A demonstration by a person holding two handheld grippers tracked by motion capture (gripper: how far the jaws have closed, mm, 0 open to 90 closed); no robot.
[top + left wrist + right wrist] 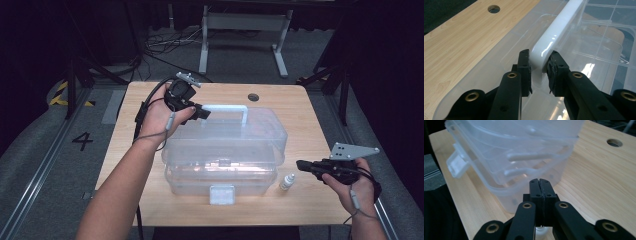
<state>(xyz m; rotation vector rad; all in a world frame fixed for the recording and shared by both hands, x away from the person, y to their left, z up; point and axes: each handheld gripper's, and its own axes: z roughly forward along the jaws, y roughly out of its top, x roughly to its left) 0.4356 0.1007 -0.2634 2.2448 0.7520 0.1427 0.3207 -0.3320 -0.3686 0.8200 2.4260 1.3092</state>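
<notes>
L gripper (202,112) jaws clamped partway; R gripper (302,165) jaws fully closed, empty.

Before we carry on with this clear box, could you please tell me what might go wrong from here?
1. The left hand-held gripper pinches the white handle near one end, so the clear box may tilt if lifted.
2. The front latch looks closed, but if it isn't, the lid could swing open.
3. The small bottle stands close beside the box and near the shut right hand-held gripper; either could knock it over.
</notes>
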